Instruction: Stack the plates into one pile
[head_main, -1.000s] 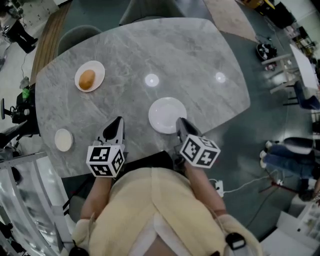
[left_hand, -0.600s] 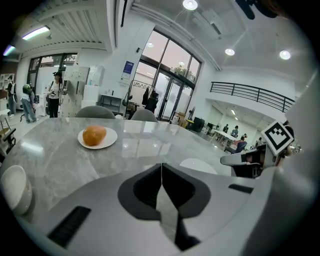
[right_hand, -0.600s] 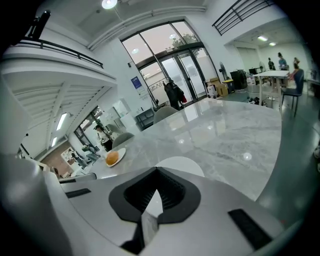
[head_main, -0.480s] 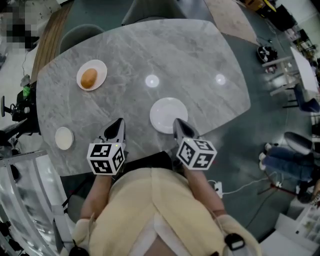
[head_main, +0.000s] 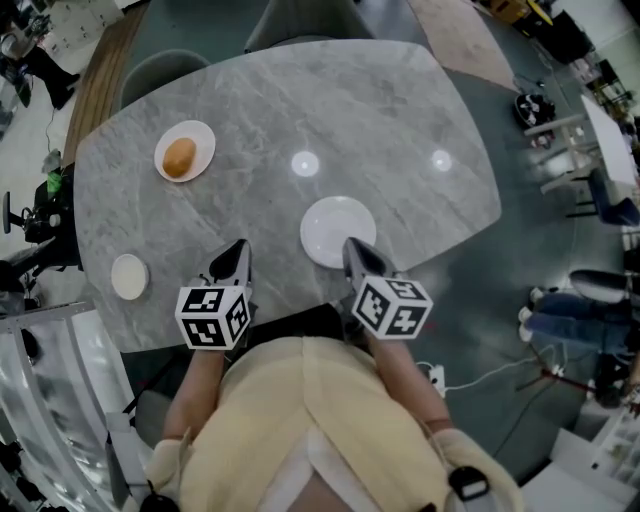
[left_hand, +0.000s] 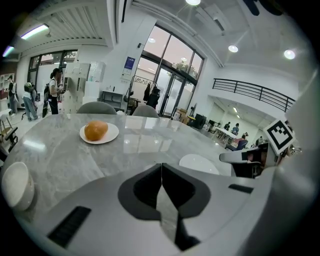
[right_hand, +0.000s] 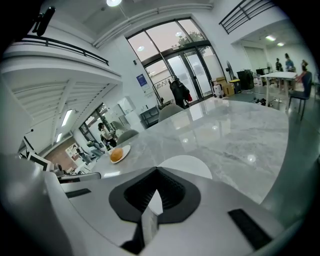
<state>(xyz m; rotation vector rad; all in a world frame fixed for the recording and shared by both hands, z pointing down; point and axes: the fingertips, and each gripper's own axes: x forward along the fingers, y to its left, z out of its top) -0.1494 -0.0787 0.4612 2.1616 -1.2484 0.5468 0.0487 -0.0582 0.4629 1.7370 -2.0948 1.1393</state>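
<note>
right hand-held gripper (head_main: 349, 245) has jaws together, seemingly pinching the near rim of the empty plate (head_main: 336, 224) on the desk (head_main: 400, 120). left hand-held gripper (head_main: 238, 246) is closed on nothing. first pickup; next comes a level lift toward the small plate (head_main: 129, 277).

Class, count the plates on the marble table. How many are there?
3. The far-left plate holds a bread roll; the large empty plate lies near the front, centre; the small plate sits at the near left. None seems hidden.
</note>
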